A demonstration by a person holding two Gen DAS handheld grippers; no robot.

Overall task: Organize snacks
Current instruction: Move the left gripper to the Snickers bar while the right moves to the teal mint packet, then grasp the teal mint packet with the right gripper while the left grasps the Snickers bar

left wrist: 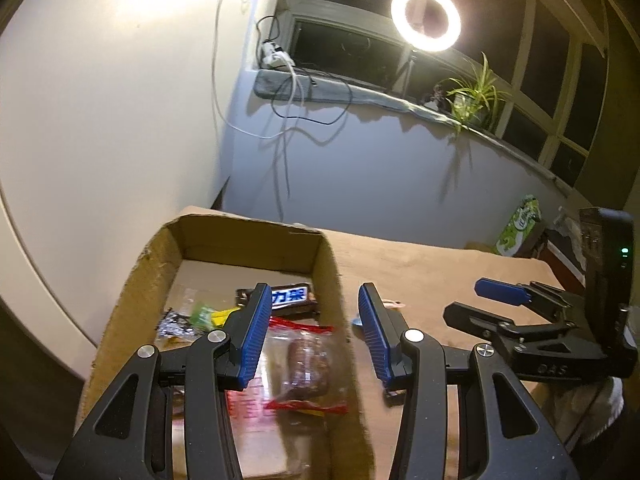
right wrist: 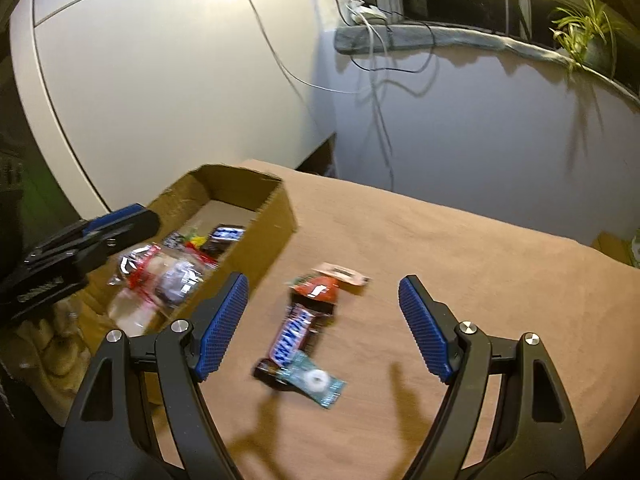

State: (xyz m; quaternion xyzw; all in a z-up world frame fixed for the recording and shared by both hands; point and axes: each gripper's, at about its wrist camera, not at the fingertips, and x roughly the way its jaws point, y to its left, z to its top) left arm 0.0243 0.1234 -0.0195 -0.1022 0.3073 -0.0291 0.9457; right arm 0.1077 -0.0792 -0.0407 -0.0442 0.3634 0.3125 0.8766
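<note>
Cardboard forms the open box [left wrist: 328,276] standing at the left side of the brown worktop [right wrist: 460,248], and several snacks already lie inside it: a clear packet with red ends [left wrist: 306,364] holding something dark, a dark bar with a blue and white label [left wrist: 290,298] farther back, and a small heap of silver, green and yellow wrappers [left wrist: 192,320] near the left wall. The left tongs [left wrist: 310,306] hang above the box's right wall, their blue pads apart and nothing between them. On the worktop just right of the box lie the loose snacks: a Snickers bar [right wrist: 290,338], a red packet [right wrist: 318,290] touching its far end, a pale flat packet [right wrist: 344,274] just behind that, and a teal packet with a white ring [right wrist: 316,382] overlapping the bar's near end. The right tongs [right wrist: 324,302] are poised over this cluster with the pads spread wide, empty, the bar lying between them in the right wrist view. A ring light [left wrist: 426,18] glows above the window sill, where a potted plant [left wrist: 474,98] stands.
</note>
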